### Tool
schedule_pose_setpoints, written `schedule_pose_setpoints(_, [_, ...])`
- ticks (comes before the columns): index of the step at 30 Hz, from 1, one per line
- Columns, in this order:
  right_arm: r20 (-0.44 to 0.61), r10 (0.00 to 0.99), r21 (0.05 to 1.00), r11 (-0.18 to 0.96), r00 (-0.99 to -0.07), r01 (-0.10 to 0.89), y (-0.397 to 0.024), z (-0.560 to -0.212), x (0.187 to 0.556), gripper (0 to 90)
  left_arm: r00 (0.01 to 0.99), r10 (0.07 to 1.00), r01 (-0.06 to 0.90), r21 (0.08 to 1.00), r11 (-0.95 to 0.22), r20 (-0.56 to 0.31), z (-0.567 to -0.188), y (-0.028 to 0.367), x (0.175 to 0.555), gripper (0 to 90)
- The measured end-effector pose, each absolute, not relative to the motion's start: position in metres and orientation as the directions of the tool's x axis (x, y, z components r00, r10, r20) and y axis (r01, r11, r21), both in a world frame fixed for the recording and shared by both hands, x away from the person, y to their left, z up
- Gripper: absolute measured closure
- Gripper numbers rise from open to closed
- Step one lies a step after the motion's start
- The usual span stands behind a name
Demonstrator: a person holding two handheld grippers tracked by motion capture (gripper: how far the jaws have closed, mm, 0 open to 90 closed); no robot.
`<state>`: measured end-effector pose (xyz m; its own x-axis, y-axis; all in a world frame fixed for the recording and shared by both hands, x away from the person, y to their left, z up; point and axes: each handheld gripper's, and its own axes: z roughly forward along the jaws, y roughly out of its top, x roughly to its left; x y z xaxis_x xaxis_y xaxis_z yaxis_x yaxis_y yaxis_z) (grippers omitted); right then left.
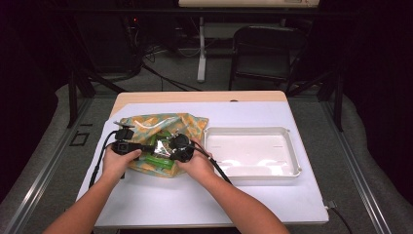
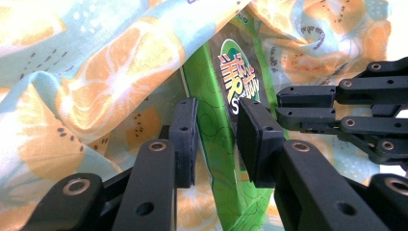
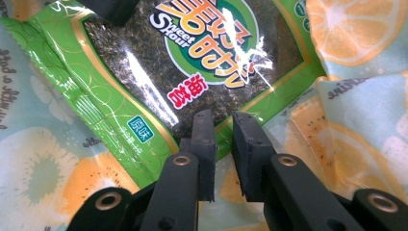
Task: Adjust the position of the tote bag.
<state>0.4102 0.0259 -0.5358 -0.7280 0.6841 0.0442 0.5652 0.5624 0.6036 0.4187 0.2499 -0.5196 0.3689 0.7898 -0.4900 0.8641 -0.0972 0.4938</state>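
While the right claw pinches the seaweed packet's edge, the left claw stands open astride it.

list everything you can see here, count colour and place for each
snack packet: 1, green with a dark window and orange lettering, lying on the cloth bag at the left of the table
cloth bag: 1, pale blue with an orange fruit print, crumpled under and around the packet
tray: 1, white, right of the bag, nothing in it
table cover: 1, white, over the wooden table top
chair: 1, black, on the floor beyond the table
left tongs: 1, black, jaws astride the packet's edge with a gap showing
right tongs: 1, black, jaws closed on the packet's lower edge
hands: 2, one on each tongs, at the bag
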Motion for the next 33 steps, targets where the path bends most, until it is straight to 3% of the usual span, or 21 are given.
schedule_pose_setpoints(11, [0.044, 0.678, 0.603, 0.568, -0.734, 0.560, 0.0263, -0.5359, 0.4103, 82.1, 0.326, 0.783, 0.889, 0.453, -0.063, -0.529, -0.5215, 0.2532, 0.4220, 71.1])
schedule_pose_setpoints(17, [0.043, 0.683, 0.613, 0.558, -0.729, 0.560, 0.0264, -0.5364, 0.4096, 80.9, 0.316, 0.789, 0.886, 0.462, -0.047, -0.526, -0.5191, 0.2533, 0.4199, 77.7])
schedule_pose_setpoints(19, [0.044, 0.682, 0.617, 0.556, -0.730, 0.557, 0.0260, -0.5359, 0.4093, 80.3, 0.312, 0.805, 0.883, 0.467, -0.050, -0.504, -0.5176, 0.2551, 0.4193, 84.8])
schedule_pose_setpoints(28, [0.032, 0.677, 0.626, 0.560, -0.735, 0.543, 0.0276, -0.5356, 0.4078, 79.8, 0.297, 0.831, 0.888, 0.455, -0.059, -0.471, -0.5206, 0.2539, 0.4208, 89.0])
schedule_pose_setpoints(33, [0.042, 0.677, 0.629, 0.553, -0.734, 0.546, 0.0278, -0.5352, 0.4076, 75.3, 0.290, 0.838, 0.891, 0.449, -0.060, -0.462, -0.5208, 0.2532, 0.4205, 89.8])
